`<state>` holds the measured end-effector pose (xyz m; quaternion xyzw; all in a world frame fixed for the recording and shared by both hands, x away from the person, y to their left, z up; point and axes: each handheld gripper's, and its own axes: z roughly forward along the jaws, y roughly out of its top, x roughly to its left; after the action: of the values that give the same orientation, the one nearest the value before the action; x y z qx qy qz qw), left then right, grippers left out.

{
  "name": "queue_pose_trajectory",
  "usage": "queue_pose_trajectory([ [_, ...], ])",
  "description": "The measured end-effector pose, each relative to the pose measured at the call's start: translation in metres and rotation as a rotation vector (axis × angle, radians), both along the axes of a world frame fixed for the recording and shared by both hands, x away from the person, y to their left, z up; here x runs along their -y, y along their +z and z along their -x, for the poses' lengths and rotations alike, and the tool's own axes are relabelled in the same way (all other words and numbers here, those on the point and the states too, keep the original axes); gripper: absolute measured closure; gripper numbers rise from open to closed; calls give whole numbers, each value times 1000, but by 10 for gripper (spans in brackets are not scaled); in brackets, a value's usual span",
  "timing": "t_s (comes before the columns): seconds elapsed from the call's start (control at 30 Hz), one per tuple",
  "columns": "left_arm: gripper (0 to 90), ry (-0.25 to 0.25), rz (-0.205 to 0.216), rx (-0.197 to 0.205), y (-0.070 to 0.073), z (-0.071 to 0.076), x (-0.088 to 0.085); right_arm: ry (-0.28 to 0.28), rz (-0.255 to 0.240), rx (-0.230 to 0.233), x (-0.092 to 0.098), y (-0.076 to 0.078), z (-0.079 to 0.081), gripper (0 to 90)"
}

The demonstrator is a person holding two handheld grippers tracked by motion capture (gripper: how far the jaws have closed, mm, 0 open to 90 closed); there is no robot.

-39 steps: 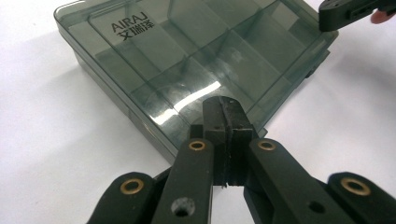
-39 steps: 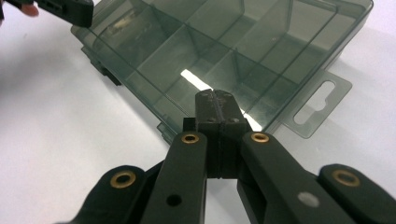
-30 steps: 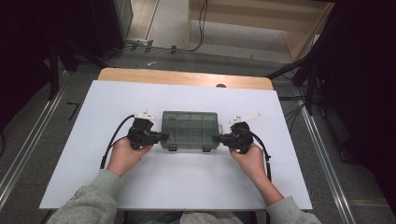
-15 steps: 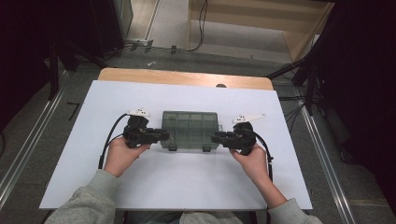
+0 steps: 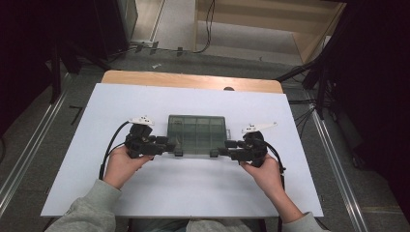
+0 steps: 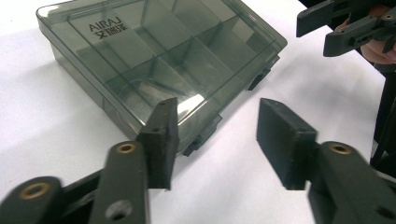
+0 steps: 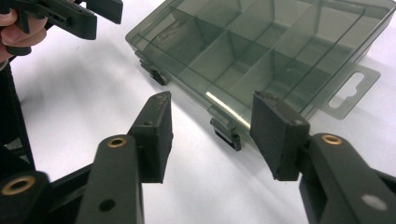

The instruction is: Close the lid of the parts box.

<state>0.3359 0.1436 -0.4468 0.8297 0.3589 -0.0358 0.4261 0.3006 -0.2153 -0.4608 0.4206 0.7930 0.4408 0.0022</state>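
1. L gripper [image 6: 212, 140]: jaws spread, have just been opening, nothing between the pads. It sits just off the near-left corner of the smoky compartment box [image 5: 197, 134], by the left latch [image 6: 201, 139] on the box's near edge.
2. R gripper [image 7: 210, 133]: jaws also spread, also just been opening, nothing pinched. The right latch [image 7: 226, 132] lies in line w/ the gap, slightly beyond the pads.
3. Box: lid shut, dividers visible thru it, looks empty as far as I can tell. Lies flat near the middle of the table, between both grippers, hang tab [image 7: 350, 93] on its right end.
4. Risks (my read):
   - latches are small and low, so a pad could slide off and just shove the box across the slick top.
   - if only one side gets worked, the light box prob. pivots or tips.
   - pads coming in too high would squeeze the lid edge, not the clip.
5. Surface: plain white table top [image 5: 193, 188], bare apart from the box; wood strip [image 5: 193, 79] at the far edge.
6. Room: dim, grey floor, cables [image 5: 208, 29] trailing beyond the table, rails along both sides, light wooden shelving at the far right.
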Motion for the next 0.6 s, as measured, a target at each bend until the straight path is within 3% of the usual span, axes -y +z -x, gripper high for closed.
queue_pose_trajectory([
  [0.2,450,-12,2,-1,1,9,-3,10,13,29,2,-2,8,405],
  [0.6,381,-25,6,0,-6,24,-11,33,4,18,2,-8,20,345],
])
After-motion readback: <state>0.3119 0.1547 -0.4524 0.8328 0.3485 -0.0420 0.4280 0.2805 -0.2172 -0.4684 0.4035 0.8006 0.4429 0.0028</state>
